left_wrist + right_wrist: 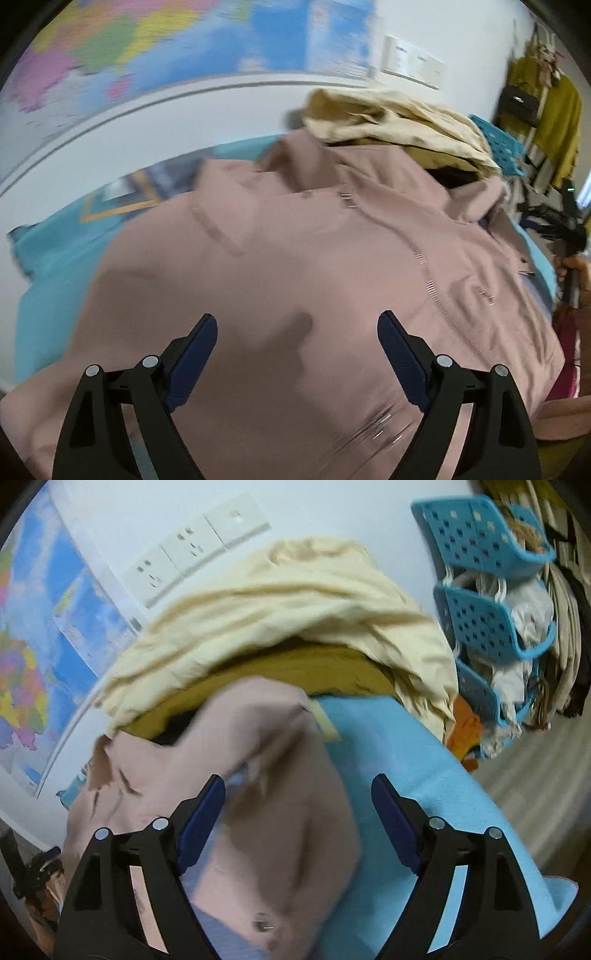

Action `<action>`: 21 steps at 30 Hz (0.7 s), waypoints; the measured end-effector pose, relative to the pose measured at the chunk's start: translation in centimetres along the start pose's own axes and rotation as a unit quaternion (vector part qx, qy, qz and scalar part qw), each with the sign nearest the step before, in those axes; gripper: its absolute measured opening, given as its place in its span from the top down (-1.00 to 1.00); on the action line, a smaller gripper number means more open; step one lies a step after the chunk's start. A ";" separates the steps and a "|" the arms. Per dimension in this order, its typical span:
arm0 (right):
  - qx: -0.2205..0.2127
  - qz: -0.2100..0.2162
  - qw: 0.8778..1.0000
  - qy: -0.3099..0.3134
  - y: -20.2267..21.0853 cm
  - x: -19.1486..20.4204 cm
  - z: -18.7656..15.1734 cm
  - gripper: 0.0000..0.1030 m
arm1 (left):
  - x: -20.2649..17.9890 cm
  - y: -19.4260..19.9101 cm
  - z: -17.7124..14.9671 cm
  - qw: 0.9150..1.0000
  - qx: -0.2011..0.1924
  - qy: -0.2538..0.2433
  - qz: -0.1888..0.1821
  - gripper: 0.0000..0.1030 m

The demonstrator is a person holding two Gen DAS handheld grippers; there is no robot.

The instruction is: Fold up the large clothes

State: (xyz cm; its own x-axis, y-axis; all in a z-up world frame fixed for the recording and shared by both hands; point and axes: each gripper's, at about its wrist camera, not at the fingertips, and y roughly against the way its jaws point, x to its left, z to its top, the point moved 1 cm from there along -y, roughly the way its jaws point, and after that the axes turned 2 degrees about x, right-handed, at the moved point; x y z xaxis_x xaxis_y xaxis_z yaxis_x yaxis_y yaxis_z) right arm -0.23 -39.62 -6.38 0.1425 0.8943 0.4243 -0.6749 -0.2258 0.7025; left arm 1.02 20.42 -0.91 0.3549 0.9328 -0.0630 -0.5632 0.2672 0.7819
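Blue cover (48, 273); rumpled pink jacket (295, 258)

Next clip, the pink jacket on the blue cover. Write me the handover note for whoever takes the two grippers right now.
Left gripper: open, empty, above the body of the pink jacket.
Right gripper: open, empty, over a pink sleeve lying on the blue cover.
Jacket: front up on the cover, zipper showing, top end against the cream garment on the pile.
Done: jacket laid out; whether the sleeve is already folded in, I cannot tell.
Left: fold the jacket.
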 end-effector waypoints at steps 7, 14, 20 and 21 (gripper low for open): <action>0.031 0.070 0.996 0.047 -1.3 0.5 0.5 0.87 | -3.1 -2.8 2.3 0.999 0.020 -0.013 -0.024 -0.66; -0.062 0.153 0.984 0.068 8.9 1.9 4.9 0.89 | -3.9 -3.0 2.8 0.999 0.021 -0.019 -0.038 -0.66; -0.032 0.242 0.947 0.208 13.8 12.5 5.0 0.89 | -3.1 -2.6 2.5 0.998 0.014 -0.005 -0.054 -0.66; -0.024 0.259 0.940 0.222 13.9 14.1 4.8 0.89 | -2.8 -2.4 2.3 0.998 0.012 0.000 -0.059 -0.66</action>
State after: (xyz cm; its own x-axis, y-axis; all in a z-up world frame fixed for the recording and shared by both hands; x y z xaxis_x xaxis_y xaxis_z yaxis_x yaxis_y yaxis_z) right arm -4.11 -32.05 12.13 -0.5233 0.7446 0.4144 -0.6043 -0.6671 0.4356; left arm 3.09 16.57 -1.18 0.4176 0.8953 -0.1552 -0.4995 0.3688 0.7839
